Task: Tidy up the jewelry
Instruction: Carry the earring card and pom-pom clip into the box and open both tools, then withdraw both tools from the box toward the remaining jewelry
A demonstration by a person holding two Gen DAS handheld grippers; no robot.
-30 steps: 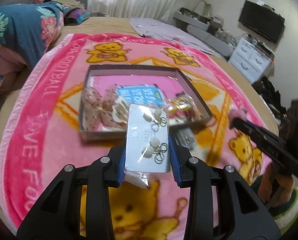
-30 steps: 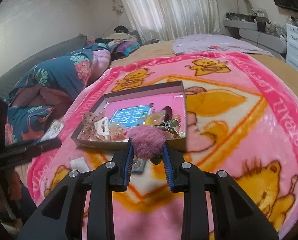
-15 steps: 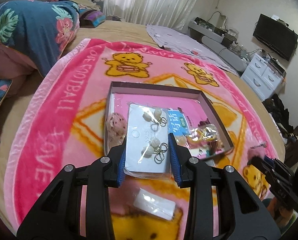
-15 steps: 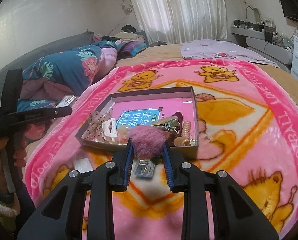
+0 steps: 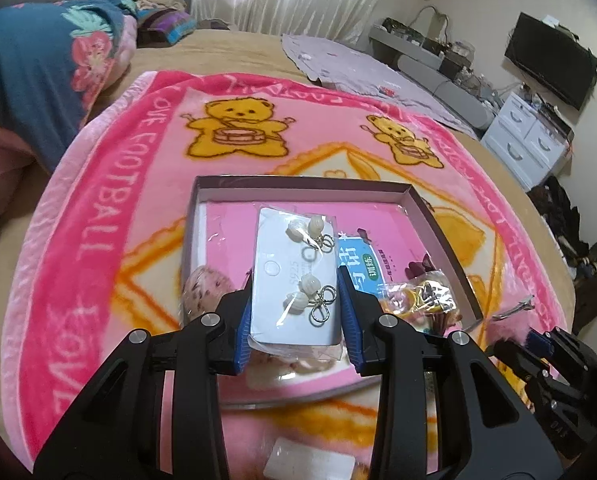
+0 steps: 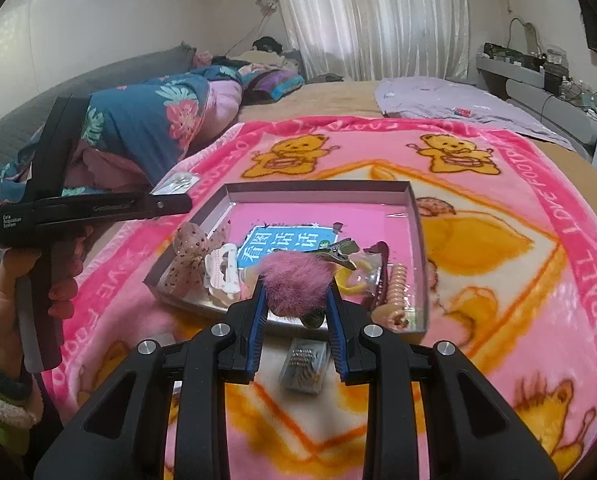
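My left gripper (image 5: 296, 314) is shut on a white earring card (image 5: 294, 276) in a clear sleeve, with pearl earrings on it, held over the near left part of the shallow box (image 5: 302, 184). My right gripper (image 6: 296, 302) is shut on a pink fluffy hair clip (image 6: 296, 280) with a metal clip end, held at the box's near rim (image 6: 416, 216). The box holds a blue booklet (image 6: 286, 242), a dotted bow (image 6: 190, 254), a white claw clip (image 6: 222, 266) and a spiral hair tie (image 6: 396, 284).
The box lies on a pink bear blanket (image 5: 110, 208) on a bed. A small clear case (image 6: 304, 366) and a white packet (image 5: 310, 462) lie on the blanket before the box. Bedding (image 5: 26, 80) is piled at the left. A dresser (image 5: 526, 140) stands right.
My left gripper has moved forward with the earring card, from before the box to over its near left part. My right gripper has moved slightly closer to the box with the clip.
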